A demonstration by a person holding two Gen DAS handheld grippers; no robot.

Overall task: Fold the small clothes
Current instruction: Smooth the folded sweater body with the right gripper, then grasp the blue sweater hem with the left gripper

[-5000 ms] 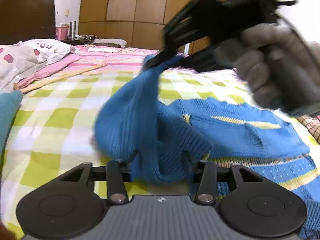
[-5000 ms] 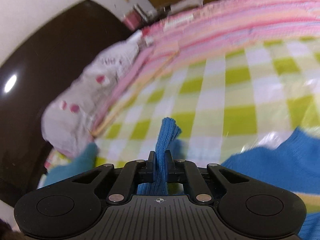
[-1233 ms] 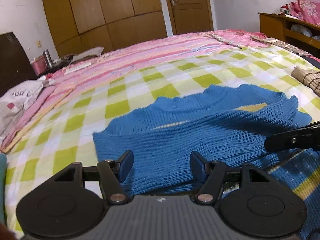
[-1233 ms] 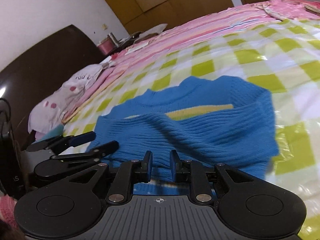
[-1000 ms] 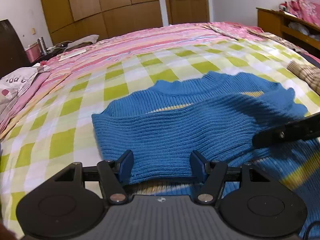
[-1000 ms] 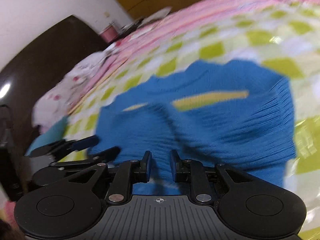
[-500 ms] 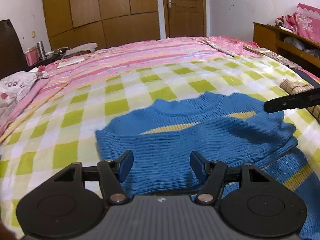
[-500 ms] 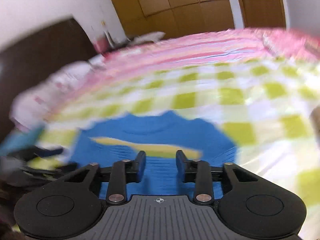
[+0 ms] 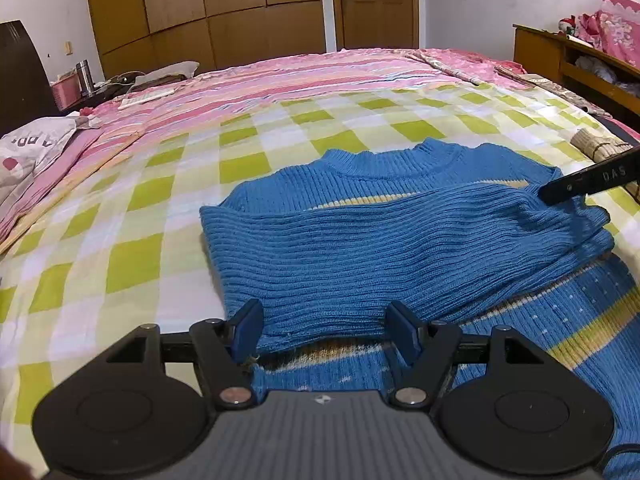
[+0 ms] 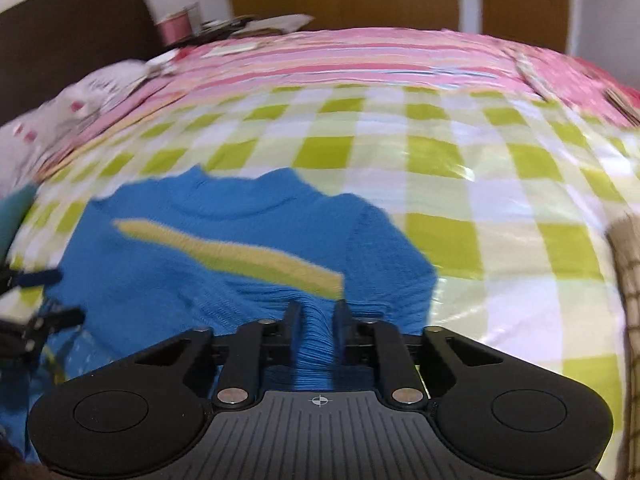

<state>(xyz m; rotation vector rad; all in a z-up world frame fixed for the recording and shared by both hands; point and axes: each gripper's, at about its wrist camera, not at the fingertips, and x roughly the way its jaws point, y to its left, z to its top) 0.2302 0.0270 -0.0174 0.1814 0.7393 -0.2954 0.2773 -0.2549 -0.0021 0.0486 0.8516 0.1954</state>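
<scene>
Left wrist: blue ribbed sweater (image 9: 384, 248), sleeve folded across front.

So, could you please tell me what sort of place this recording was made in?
Most likely a home bedroom: the blue sweater lies on a bed spread with a green checked sheet, a pillow sits at its head, and wooden wardrobes line the far wall.

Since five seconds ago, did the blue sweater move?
Yes. The blue sweater hung bunched from the jaws above the checked bedspread; now it lies flat on it, sleeve folded across.
</scene>
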